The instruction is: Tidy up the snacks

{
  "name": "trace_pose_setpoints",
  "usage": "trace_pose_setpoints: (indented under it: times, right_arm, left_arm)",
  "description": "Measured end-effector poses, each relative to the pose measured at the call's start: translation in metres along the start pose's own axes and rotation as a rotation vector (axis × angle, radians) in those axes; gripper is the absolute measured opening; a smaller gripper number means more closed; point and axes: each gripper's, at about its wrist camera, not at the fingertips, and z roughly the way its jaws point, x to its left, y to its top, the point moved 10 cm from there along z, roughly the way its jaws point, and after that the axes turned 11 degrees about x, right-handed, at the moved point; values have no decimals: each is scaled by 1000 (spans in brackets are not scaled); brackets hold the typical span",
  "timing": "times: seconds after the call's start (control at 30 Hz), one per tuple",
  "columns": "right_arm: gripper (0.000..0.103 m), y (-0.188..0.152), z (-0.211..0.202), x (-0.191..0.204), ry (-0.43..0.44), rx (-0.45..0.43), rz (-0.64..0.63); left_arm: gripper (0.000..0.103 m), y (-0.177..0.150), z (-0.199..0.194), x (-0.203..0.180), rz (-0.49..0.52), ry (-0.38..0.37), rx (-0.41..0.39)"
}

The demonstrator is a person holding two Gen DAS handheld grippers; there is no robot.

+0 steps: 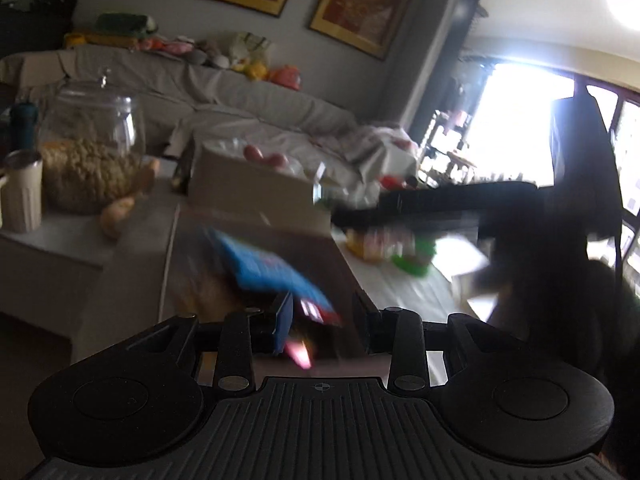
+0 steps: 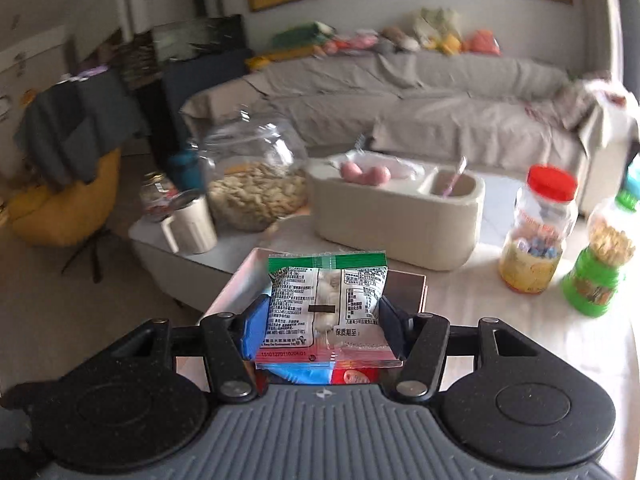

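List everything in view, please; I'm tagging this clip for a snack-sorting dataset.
Snack packet: one, green-topped with white print, between the right jaws.
Blue packet: one, blurred, just ahead of the left jaws.
Glass jar: one, clear, beige snacks inside, left on the table.
Mug: one, cream, beside that jar.
Organizer box: one, beige, table centre.
Red-lidded jar: one, right.
Green container: one, far right.
Sofa: grey, behind.
Right gripper: closed on packet.
Left gripper: grip unclear.
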Motion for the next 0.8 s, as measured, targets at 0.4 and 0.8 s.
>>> trace_pose_setpoints:
  times: [0.4,0.8]
  right_arm:
    - [74,-24,18,-19,81,33,191]
    - [85,-156,-91,25,-10,-24,81]
  left_arm:
    - [37,-31,-20,10,-80,-4,40]
    - [18,-92,-92,-58,66,69,65]
